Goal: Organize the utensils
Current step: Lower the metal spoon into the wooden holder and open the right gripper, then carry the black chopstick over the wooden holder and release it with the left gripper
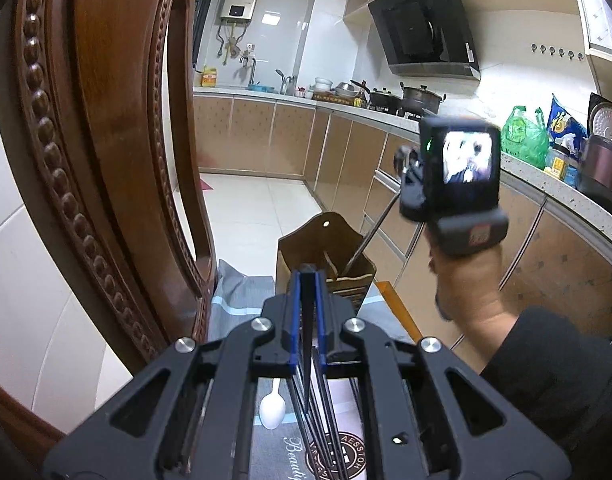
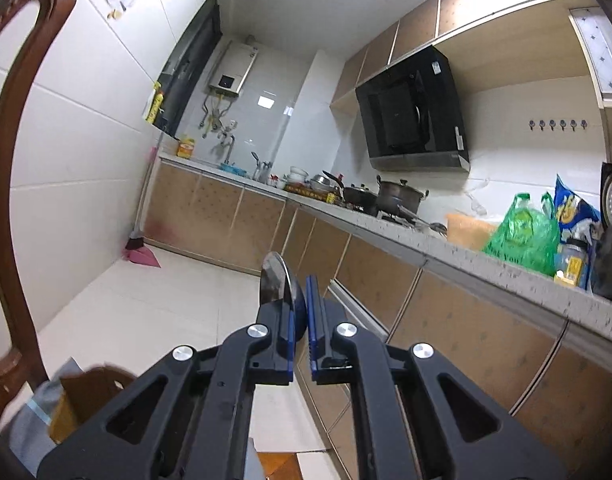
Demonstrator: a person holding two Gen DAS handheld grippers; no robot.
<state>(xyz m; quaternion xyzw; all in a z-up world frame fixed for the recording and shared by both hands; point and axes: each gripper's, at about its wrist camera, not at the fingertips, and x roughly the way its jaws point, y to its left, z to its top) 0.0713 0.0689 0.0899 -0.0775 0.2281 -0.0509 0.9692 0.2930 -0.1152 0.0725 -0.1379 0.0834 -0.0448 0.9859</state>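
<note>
A brown utensil holder [image 1: 326, 256] stands on the grey cloth just ahead of my left gripper [image 1: 308, 276]. That gripper is shut on a bundle of black chopsticks [image 1: 318, 420], which fan out below the pads toward the camera. My right gripper [image 2: 301, 300] is shut on a metal spoon [image 2: 274, 284] with its bowl sticking up past the fingertips. In the left wrist view a hand [image 1: 466, 280] carries this gripper to the right of the holder, and the spoon's handle [image 1: 370, 236] slants down into the holder's opening. A white plastic spoon [image 1: 271, 408] lies on the cloth.
A carved wooden chair back [image 1: 105, 140] rises close on the left. A kitchen counter [image 2: 446, 248] runs along the right with pots, a green bag [image 2: 526, 236] and packets. The holder [image 2: 85, 396] shows low left in the right wrist view. Tiled floor lies beyond the table edge.
</note>
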